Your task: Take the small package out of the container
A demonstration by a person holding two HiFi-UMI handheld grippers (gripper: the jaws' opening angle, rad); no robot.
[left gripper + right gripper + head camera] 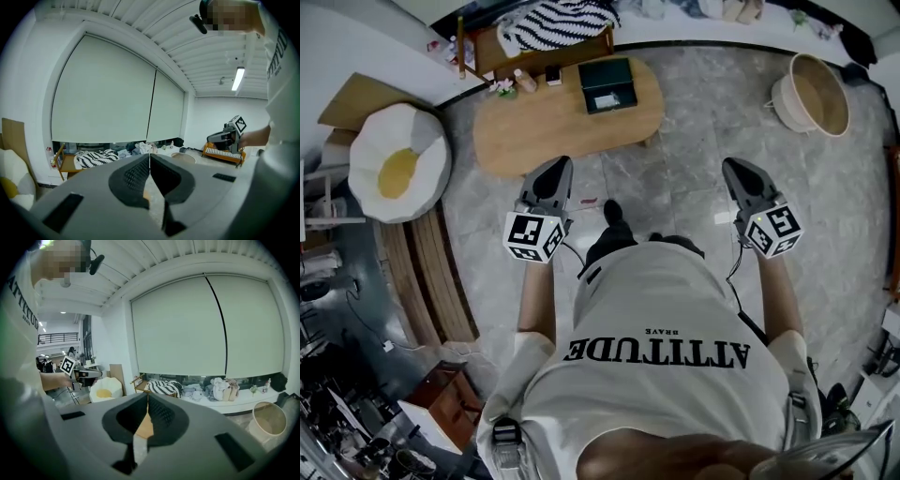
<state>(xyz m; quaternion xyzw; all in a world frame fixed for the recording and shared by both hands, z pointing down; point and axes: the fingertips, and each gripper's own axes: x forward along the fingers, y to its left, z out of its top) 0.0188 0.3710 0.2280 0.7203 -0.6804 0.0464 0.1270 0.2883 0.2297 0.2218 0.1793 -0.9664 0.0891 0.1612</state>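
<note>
Now: Container Ahead, 2 Grippers Empty

The dark container (607, 84) is seen at upper centre of the head view, on the oval wooden table (525, 131), well apart from both grippers. A pale patch inside may be the small package (605, 98). The left gripper (553, 167) is placed nearer, below-left of it; the right gripper (737, 171) is set farther right. Both pairs of jaws are pressed together, nothing held.

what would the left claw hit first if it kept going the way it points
Probably the low wooden table, directly ahead of the left claw in the head view; nothing shows between them, but height is hard to judge.
</note>
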